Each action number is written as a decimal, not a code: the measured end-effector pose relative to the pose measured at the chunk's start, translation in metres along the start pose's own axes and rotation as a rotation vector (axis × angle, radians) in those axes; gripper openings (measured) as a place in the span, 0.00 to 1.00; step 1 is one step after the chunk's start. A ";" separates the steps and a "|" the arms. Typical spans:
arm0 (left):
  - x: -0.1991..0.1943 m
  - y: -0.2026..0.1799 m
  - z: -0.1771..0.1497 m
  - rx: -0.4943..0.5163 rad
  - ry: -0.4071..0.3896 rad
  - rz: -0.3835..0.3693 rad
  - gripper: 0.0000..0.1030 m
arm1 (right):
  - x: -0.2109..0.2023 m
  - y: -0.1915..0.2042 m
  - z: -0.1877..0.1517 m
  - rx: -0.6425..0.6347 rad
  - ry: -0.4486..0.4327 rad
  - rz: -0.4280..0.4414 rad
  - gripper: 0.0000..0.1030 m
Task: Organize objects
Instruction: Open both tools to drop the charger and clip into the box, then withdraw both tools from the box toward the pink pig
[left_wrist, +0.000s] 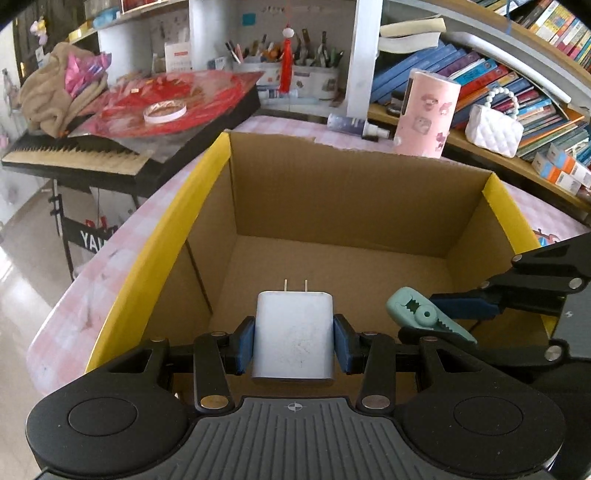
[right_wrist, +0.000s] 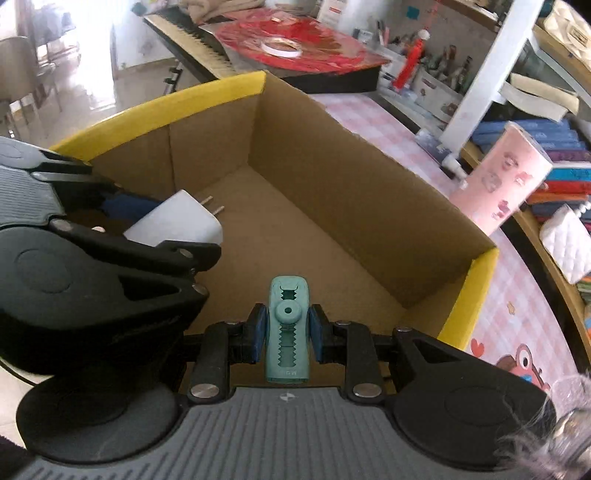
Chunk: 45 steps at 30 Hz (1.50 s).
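My left gripper (left_wrist: 293, 341) is shut on a white wall charger (left_wrist: 293, 332), its two prongs pointing away from me. It hangs over the near end of an open cardboard box (left_wrist: 343, 206) with yellow rims. My right gripper (right_wrist: 286, 332) is shut on a teal clip (right_wrist: 287, 328) with toothed jaws, also above the box floor (right_wrist: 303, 236). In the left wrist view the teal clip (left_wrist: 424, 317) and the right gripper's blue pads (left_wrist: 461, 306) come in from the right. In the right wrist view the charger (right_wrist: 181, 221) shows at the left, held by the left gripper.
The box stands on a pink checked tablecloth (left_wrist: 122, 258). Beyond it are a pink cylinder (left_wrist: 428, 110), a small bottle (left_wrist: 354, 125), a white quilted purse (left_wrist: 493, 129) and shelves of books (left_wrist: 498, 74). A keyboard (left_wrist: 74, 155) with red sheets and a tape roll (left_wrist: 164, 110) sits at the left.
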<state>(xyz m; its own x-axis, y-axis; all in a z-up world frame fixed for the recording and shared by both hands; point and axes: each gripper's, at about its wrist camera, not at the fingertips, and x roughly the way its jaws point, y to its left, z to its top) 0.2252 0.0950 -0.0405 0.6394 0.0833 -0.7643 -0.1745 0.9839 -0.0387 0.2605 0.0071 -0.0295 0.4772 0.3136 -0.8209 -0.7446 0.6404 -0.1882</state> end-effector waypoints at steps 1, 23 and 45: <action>0.001 0.001 0.000 -0.007 0.001 -0.003 0.40 | 0.000 0.000 0.001 0.000 0.001 0.004 0.23; -0.067 0.010 -0.003 -0.036 -0.228 -0.073 0.58 | -0.040 0.009 -0.008 0.089 -0.159 -0.165 0.56; -0.171 0.051 -0.120 -0.007 -0.323 0.057 0.90 | -0.160 0.102 -0.117 0.520 -0.346 -0.384 0.93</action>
<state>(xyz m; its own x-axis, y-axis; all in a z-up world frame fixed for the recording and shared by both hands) 0.0176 0.1116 0.0109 0.8328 0.1849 -0.5218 -0.2211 0.9752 -0.0072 0.0535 -0.0595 0.0190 0.8443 0.1485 -0.5149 -0.2186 0.9727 -0.0779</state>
